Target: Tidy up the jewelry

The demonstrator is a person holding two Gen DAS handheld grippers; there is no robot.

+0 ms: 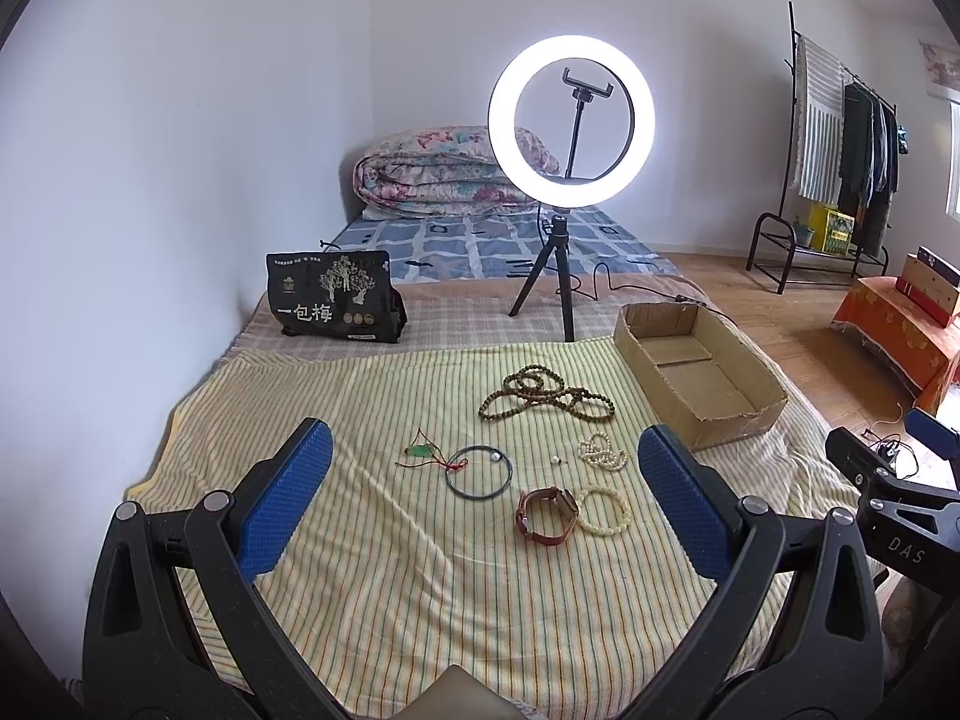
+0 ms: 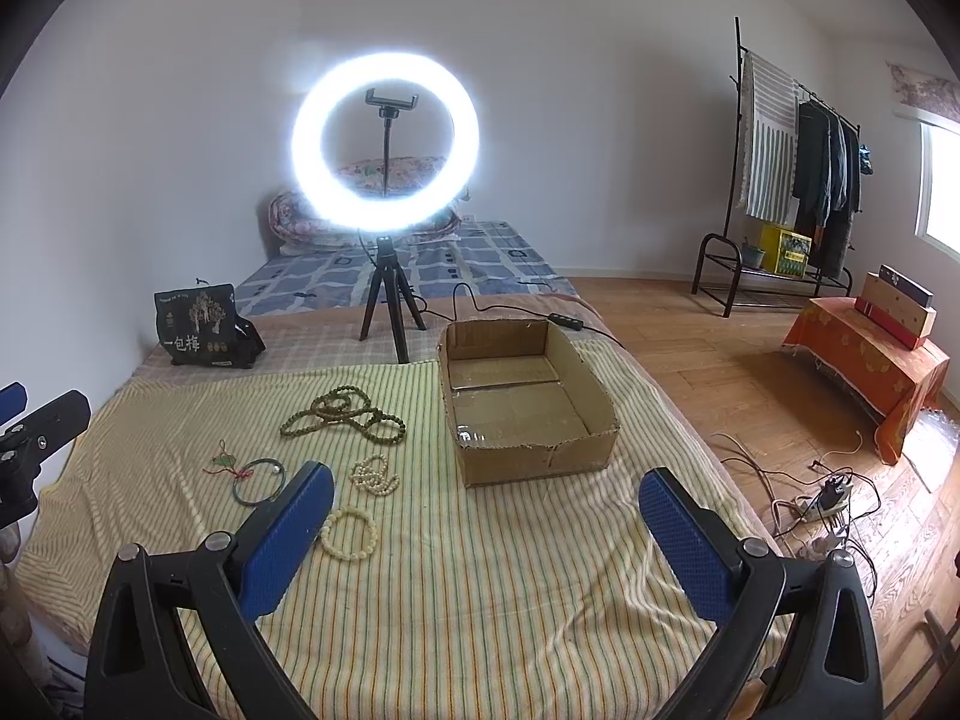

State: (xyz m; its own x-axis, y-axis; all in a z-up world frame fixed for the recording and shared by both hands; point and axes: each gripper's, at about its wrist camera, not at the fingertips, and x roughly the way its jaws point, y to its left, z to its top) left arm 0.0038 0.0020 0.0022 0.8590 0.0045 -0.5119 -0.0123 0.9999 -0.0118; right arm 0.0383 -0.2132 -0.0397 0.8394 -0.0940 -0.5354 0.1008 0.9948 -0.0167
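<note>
Jewelry lies on a striped yellow cloth (image 1: 372, 570): a long string of olive-brown beads (image 1: 543, 393), a dark bangle (image 1: 479, 473), a green pendant on red cord (image 1: 423, 453), a white bead string (image 1: 603, 452), a cream bead bracelet (image 1: 604, 511), a brown leather watch (image 1: 545, 515) and a small pearl piece (image 1: 556, 460). An open cardboard box (image 2: 528, 402) stands to their right, empty. My left gripper (image 1: 485, 468) is open and empty, above the cloth short of the jewelry. My right gripper (image 2: 486, 510) is open and empty, near the box's front.
A lit ring light on a black tripod (image 1: 570, 120) stands behind the cloth with its cable trailing right. A black printed bag (image 1: 336, 297) sits at the back left. A folded quilt (image 1: 444, 171), a clothes rack (image 2: 792, 180) and floor cables (image 2: 822, 498) lie beyond.
</note>
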